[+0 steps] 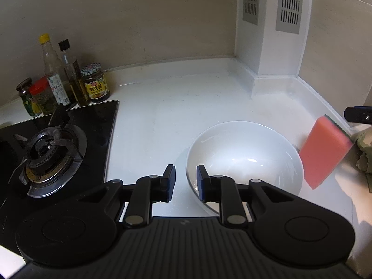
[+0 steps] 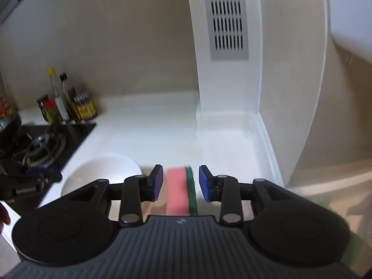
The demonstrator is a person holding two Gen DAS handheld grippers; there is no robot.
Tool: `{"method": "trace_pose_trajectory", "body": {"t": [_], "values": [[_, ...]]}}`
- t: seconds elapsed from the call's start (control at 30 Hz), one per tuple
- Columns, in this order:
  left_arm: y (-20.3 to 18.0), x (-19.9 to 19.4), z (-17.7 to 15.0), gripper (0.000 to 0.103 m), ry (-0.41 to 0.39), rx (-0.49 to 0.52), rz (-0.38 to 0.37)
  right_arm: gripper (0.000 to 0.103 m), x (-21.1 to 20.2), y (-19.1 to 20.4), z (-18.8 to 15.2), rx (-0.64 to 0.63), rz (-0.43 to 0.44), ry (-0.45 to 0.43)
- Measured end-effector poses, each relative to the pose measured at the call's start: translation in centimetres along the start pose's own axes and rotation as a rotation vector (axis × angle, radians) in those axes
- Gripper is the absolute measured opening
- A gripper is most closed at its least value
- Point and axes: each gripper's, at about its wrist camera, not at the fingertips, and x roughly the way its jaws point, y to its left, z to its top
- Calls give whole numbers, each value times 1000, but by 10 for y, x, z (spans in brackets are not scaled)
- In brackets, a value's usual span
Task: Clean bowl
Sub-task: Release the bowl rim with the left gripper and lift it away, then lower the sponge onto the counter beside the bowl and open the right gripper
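In your left wrist view, the left tool stands released, its pads straddling the near rim of the round white ceramic bowl on the white counter, without pressing it. The pink sponge with a green scouring side stands tilted just right of the bowl. In your right wrist view, the right tool stands released, the sponge between its pads, gaps on both sides; the bowl sits left.

Gas burner, condiment bottles

Right wrist view motion-blurred: condiment bottles unreadable. Left gripper hid bowl near rim. Sponge rear hidden behind gripper body.
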Motion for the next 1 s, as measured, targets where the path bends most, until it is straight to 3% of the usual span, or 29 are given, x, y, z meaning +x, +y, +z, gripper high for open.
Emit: {"method": "trace_pose_trajectory", "body": {"t": [0.27, 0.33, 0.43, 0.63, 1.0], "values": [[5, -21, -4, 25, -39, -47, 33, 29, -32, 20, -11, -28, -19, -106], [8, -27, -4, 25, -57, -83, -1, 29, -42, 23, -16, -25, -43, -127], [9, -36, -4, 25, -76, -109, -33, 29, -56, 24, -23, -8, -64, -132], [6, -62, -17, 25, -100, -157, -25, 29, -87, 30, -39, 18, -102, -139], [-8, -122, -57, 25, -166, -265, -56, 29, -148, 41, -80, -45, -67, -134]]}}
